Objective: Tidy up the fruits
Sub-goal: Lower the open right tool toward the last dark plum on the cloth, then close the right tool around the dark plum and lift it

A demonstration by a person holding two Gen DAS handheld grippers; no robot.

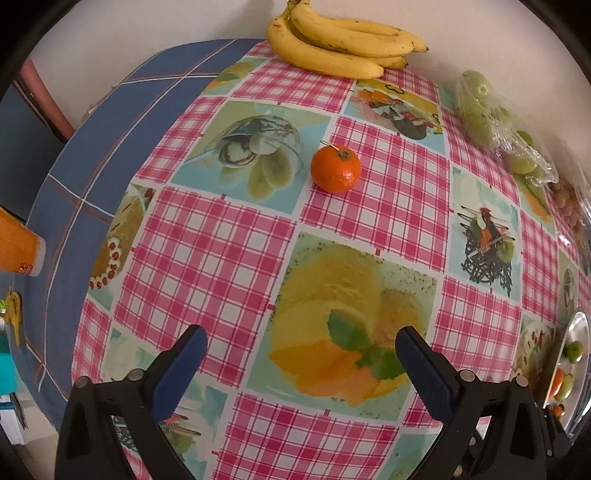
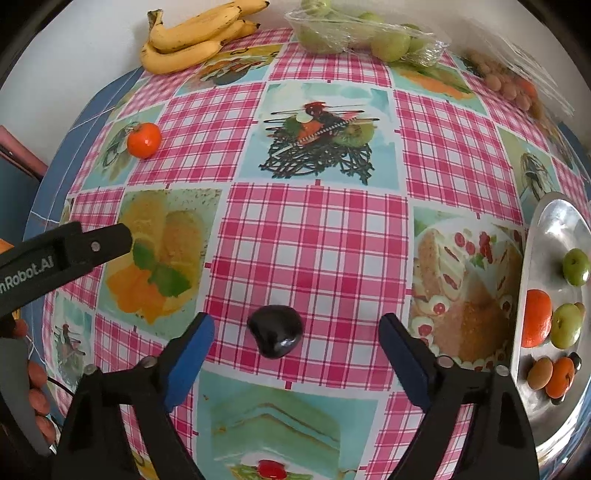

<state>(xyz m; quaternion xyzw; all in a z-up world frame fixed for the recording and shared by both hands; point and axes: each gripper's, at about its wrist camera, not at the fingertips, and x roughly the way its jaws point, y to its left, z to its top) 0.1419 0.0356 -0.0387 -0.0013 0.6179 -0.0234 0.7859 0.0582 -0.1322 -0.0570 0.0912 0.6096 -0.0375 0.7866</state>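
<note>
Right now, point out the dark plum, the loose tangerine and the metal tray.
Plum (image 2: 275, 331): right wrist view, glossy top.
Tangerine (image 1: 335, 168): left wrist view, peel centre.
Tray (image 2: 554, 225): right wrist view, bare rim.

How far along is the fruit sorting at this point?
Partly done. The metal tray already holds several small fruits, including an orange one and green ones. In hand: the right gripper stands open around a dark plum-like fruit on the tablecloth, pads not touching it. Left: the tangerine, bananas and bagged green fruit. The left gripper is open, empty.
</note>
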